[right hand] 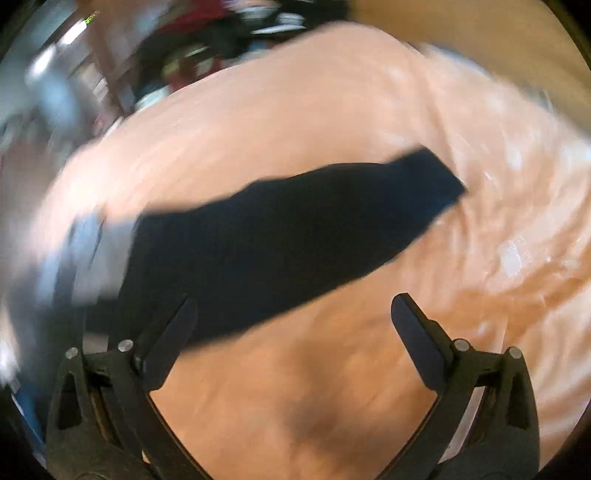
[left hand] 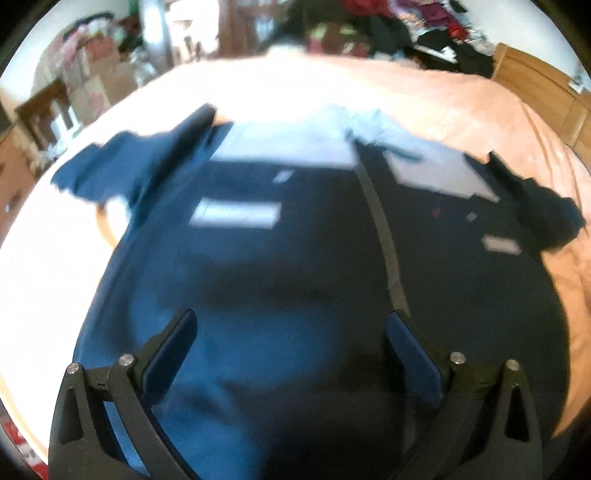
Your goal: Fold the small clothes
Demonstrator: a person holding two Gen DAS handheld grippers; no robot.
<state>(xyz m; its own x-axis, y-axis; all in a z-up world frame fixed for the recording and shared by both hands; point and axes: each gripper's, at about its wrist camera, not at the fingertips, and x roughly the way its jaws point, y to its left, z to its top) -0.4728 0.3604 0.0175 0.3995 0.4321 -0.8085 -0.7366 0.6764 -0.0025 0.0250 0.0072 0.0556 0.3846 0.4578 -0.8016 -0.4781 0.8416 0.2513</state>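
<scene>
A dark blue shirt (left hand: 258, 258) is lying spread out, front up, on a peach-coloured bedspread (left hand: 461, 103), its two short sleeves reaching out to either side and its collar end pointing away from the camera, where strong light is washing out the cloth. No fold is showing in it yet: the body is lying flat and open, and a pale strip is running down its middle, so the folding looks to be only at its start. The left gripper (left hand: 291, 332) is hovering low over the near hem of the shirt with its jaws standing wide apart and nothing between them. The right gripper (right hand: 295, 321) is hanging over the bedspread (right hand: 332, 369) just beside one dark sleeve (right hand: 295, 236), which is stretching across its view; its jaws are likewise spread wide and holding nothing, with the left finger overlapping the edge of the cloth in the picture, though the blur is making it hard to say whether it is touching. Both views are smeared, so fine creases cannot be judged. Still to do, as it appears: bringing in both sleeves, folding the body over, and setting the shirt aside. A pile of other clothes (left hand: 406, 29) is sitting beyond the bed.
</scene>
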